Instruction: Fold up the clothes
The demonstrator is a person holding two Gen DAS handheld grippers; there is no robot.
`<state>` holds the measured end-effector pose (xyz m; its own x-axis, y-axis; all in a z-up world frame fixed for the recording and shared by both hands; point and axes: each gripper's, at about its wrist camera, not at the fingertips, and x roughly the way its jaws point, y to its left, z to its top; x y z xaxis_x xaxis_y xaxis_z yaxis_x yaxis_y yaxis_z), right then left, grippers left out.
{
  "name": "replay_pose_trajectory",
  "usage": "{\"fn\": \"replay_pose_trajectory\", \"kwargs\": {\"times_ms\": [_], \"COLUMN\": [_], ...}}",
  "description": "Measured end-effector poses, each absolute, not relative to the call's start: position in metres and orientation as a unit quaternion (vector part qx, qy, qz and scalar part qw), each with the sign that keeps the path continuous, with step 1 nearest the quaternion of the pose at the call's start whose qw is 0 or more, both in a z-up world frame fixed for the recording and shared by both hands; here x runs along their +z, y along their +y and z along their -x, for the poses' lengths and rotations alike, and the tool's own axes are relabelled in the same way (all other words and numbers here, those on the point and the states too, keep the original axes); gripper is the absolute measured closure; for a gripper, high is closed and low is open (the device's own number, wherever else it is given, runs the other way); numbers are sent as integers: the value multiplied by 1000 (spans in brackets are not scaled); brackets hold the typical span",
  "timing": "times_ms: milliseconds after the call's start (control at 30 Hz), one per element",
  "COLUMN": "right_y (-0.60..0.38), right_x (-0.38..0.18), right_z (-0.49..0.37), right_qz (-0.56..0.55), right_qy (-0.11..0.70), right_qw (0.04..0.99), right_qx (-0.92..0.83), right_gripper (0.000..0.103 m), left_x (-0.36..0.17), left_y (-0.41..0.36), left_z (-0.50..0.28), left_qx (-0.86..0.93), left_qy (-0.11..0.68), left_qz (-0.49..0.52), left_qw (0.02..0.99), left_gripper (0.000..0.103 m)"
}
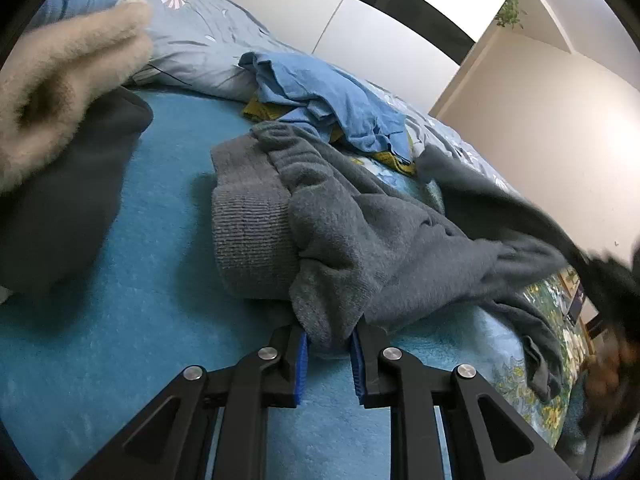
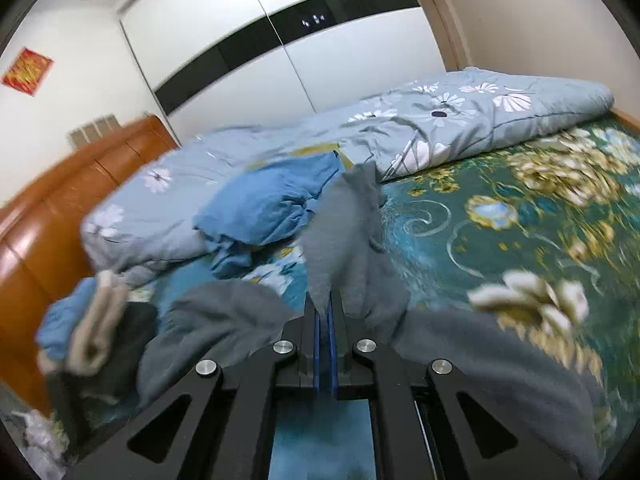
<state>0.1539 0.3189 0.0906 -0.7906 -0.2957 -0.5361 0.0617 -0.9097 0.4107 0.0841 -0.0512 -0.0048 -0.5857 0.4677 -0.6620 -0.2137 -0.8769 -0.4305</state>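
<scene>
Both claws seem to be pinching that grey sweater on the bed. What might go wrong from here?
The left claw grips only a small bunch of the grey sweater, so the knit might slip free when pulled. The right claw pinches a thin flap, which may stretch or twist rather than fold flat. The blue shirt lies right beside the sweater and could get dragged along.

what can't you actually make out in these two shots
- Right gripper, left wrist view: smeared by motion blur at the frame edge.
- Grey sweater: bunched, so its overall shape and far sleeve are hidden.
- Folded stack, right wrist view: blurred, items unclear.
- Yellow-green garment: mostly covered by the blue shirt.
</scene>
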Motion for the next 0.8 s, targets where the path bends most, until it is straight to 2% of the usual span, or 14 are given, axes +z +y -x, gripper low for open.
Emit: {"fn": "replay_pose_trajectory", "kwargs": {"times_ms": [133, 333, 500, 600, 633, 667, 700, 733, 800], "right_y": [313, 284, 280, 296, 302, 309, 314, 319, 327], "right_x": [65, 16, 11, 25, 32, 40, 46, 51, 60], "right_z": [-202, -222, -217, -222, -223, -222, -215, -207, -190], "right_qz": [-338, -405, -421, -400, -389, -378, -371, -365, -356], "right_qy": [-197, -209, -189, -190, -184, -179, -176, -173, -170], "right_qw": [136, 195, 181, 162, 157, 148, 137, 125, 106], "right_qx": [-910, -869, -869, -882, -889, -896, -902, -906, -913], "right_gripper": [100, 100, 98, 98, 97, 94, 86, 79, 71], "left_x": [1, 18, 24, 25, 26, 27, 27, 28, 28], "left_y": [-64, -79, -79, -77, -76, -76, -76, -76, -76], "left_z": [-86, -93, -93, -94, -94, -94, -93, -92, -90], "left_qx": [882, 895, 897, 898, 898, 899, 899, 899, 897], "left_qy": [-168, -170, -159, -150, -150, -150, -153, -156, -163], "left_qz": [405, 386, 387, 387, 385, 384, 382, 380, 380], "left_qw": [174, 146, 143, 146, 147, 149, 150, 152, 156], "left_gripper": [82, 82, 82, 74, 71, 64, 57, 56, 52]}}
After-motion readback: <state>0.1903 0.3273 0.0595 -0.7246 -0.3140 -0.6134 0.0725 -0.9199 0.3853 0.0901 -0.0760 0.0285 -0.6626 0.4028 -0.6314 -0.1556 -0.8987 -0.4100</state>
